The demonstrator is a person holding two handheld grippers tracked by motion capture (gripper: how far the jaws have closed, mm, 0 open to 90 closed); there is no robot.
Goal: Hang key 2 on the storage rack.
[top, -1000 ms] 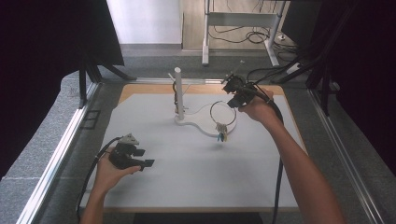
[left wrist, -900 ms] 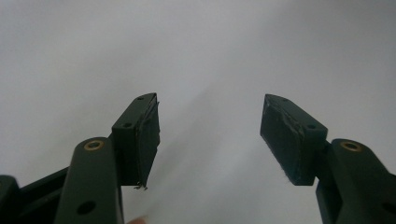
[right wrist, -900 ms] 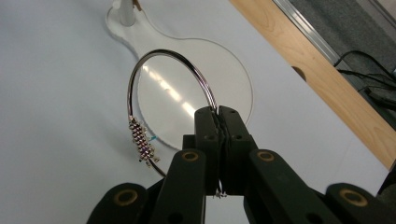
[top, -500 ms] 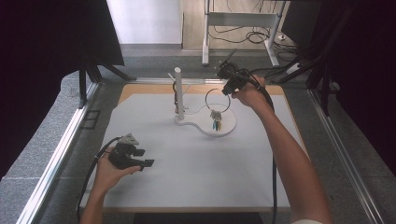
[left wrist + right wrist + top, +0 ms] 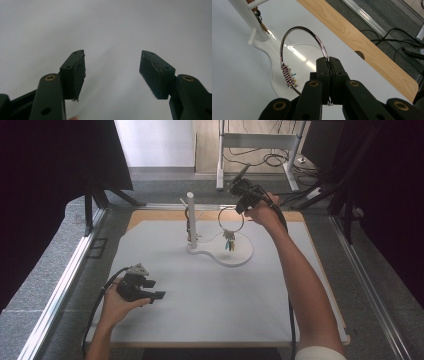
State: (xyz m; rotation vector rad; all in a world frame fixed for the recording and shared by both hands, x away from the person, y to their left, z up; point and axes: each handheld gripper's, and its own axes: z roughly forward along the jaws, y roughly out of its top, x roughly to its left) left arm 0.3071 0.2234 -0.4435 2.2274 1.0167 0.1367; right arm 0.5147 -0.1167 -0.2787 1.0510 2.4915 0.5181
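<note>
setting: lab-style recording bay. white work table (image 5: pixel 210 320) with wooden edge, flanked by aluminium rails (image 5: pixel 55 295) and black curtains (image 5: pixel 45 185); grey carpet floor (image 5: pixel 30 330); loose cables (image 5: pixel 260 157) beneath a metal-legged desk (image 5: pixel 255 142) behind; a person's hand-held grippers trailing cables.

Open worktop in front, a cluttered patch at the far middle

The white worktop (image 5: pixel 210 305) lies bare across its near half and both sides, so a hand-held gripper passes freely there; the left hand-held gripper (image 5: pixel 159 295) rests low near the left edge with open room all around. At the far middle, a white post (image 5: pixel 190 217) stands upright on a flat white base (image 5: pixel 235 256). Just right of the post, a metal ring (image 5: pixel 230 221) with small trinkets (image 5: pixel 229 241) hangs from the right hand-held gripper (image 5: pixel 240 211), narrowing the gap between them.
</note>
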